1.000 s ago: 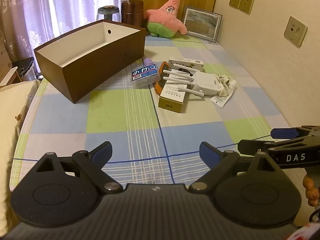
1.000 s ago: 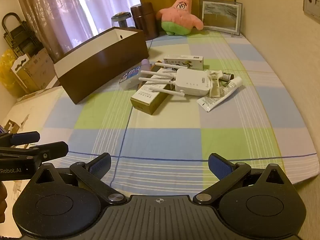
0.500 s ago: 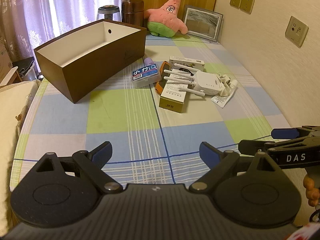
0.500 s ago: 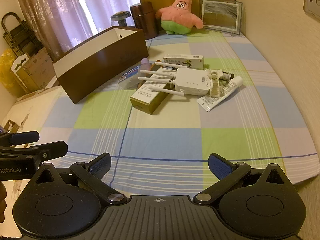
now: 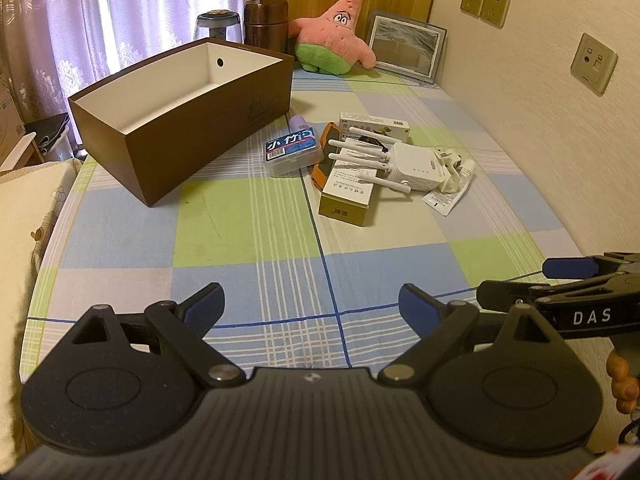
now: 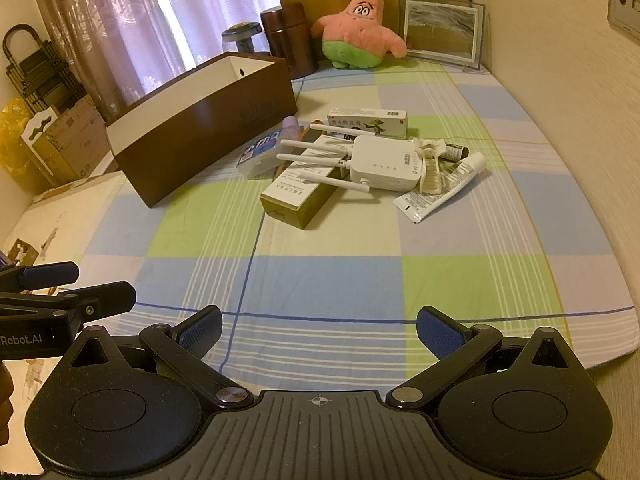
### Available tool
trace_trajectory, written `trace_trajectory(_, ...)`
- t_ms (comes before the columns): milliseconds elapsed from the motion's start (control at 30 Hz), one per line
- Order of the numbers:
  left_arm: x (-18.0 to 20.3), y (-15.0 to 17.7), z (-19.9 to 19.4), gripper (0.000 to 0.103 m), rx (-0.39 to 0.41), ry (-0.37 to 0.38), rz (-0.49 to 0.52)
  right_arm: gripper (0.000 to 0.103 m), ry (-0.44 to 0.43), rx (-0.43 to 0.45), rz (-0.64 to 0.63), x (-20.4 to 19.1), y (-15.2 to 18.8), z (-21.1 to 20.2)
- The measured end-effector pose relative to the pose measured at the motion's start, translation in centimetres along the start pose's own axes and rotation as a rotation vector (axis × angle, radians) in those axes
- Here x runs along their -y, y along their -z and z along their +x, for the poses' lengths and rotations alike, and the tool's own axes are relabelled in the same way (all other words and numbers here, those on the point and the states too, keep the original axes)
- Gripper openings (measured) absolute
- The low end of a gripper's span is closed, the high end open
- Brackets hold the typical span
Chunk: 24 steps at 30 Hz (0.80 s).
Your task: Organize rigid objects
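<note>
Router (image 6: 382, 166) amid boxes beside brown box (image 5: 180, 120), well ahead of both wide-open, empty claws (image 5: 312, 304) (image 6: 318, 326).

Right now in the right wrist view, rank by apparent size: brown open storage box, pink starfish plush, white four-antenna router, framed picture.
1. Brown open storage box, clearly largest.
2. White four-antenna router and pink starfish plush: look alike; the plush sits farther back, so unranked.
3. Framed picture, slightly smaller, also far back.
</note>
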State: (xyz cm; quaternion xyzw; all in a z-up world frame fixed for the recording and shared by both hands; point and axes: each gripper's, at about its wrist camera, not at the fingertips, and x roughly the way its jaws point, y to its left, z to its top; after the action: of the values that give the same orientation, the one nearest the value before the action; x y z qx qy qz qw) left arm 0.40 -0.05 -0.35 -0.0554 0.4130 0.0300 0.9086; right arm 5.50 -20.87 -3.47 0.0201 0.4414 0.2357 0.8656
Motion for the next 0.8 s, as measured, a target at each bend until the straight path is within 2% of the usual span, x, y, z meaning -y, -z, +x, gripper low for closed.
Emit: trace_trajectory(800, -0.11, 0.03, 0.11, 0.092, -0.001, 0.002, -0.001, 0.101, 0.001, -0.003, 0.0, -0.1, -0.21, 0.38)
